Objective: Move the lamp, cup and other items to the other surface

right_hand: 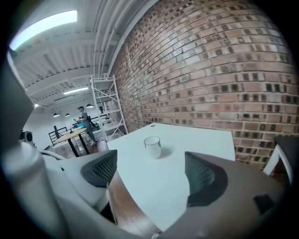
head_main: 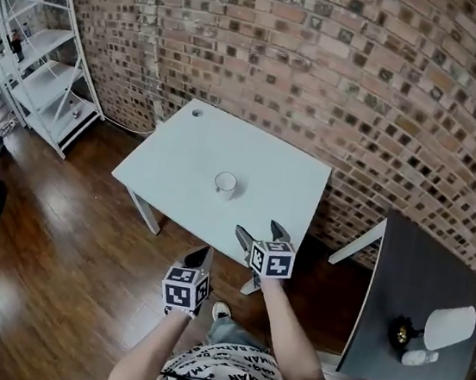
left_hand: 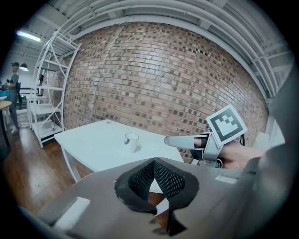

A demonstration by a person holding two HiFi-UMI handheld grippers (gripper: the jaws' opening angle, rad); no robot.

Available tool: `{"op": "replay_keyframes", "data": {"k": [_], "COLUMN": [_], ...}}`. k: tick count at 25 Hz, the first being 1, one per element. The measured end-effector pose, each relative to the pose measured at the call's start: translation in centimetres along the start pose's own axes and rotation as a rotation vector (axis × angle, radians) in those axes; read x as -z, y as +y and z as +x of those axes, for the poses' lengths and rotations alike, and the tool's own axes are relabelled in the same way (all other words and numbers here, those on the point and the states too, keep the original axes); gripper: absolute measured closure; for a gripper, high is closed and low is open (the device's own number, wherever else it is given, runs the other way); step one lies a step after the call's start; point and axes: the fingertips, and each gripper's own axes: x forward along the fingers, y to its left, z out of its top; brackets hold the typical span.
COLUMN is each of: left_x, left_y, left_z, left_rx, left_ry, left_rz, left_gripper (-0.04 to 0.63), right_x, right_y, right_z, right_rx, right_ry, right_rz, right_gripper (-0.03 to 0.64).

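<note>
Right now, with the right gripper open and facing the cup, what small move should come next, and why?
Probably ease the right gripper forward until its jaws straddle the cup. The jaws stand wide apart and empty, aimed at the cup, which stands upright on the white table, beyond the pads.

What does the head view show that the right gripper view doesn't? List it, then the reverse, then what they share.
Head view only: the dark table with the lamp on it, and the left gripper. Right gripper view only: a distant person at a desk, ceiling lights. Both: white table, cup, brick wall, white shelf, the right gripper with open tongs.
</note>
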Motion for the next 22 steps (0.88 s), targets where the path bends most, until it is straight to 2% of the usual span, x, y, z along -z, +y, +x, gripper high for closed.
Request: {"op": "replay_keyframes", "data": {"k": [7, 10, 17, 22], "left_x": [-3.0, -3.6, -4.1, -3.6], "left_y": [4.4, 6.2, 9.1, 10.7], "left_z": [4.6, 6.6, 10.1, 11.1], "left_rx": [-0.084, -0.112, -0.157, -0.181], "left_ry": [-0.001, -0.007, 0.000, 0.029], "left_rz": [-0.007, -0.026, -0.053, -0.077], "left_gripper": [0.595, 0.595, 0.595, 0.595], "right_x": [-3.3, -3.1, -1.9, -1.1], "right_y": [0.5, 0.9, 2.0, 2.1], "right_z": [9.4, 13.2, 20.6, 24.0], "right_rx": [-0.071, -0.100, -0.146, -0.131], "right_ry": [0.042, 0.079, 0.143, 0.177], "right_rz": [-0.080, -0.122, -0.190, -0.208], "right_gripper": [0.150, 0.123, 0.123, 0.124]}}
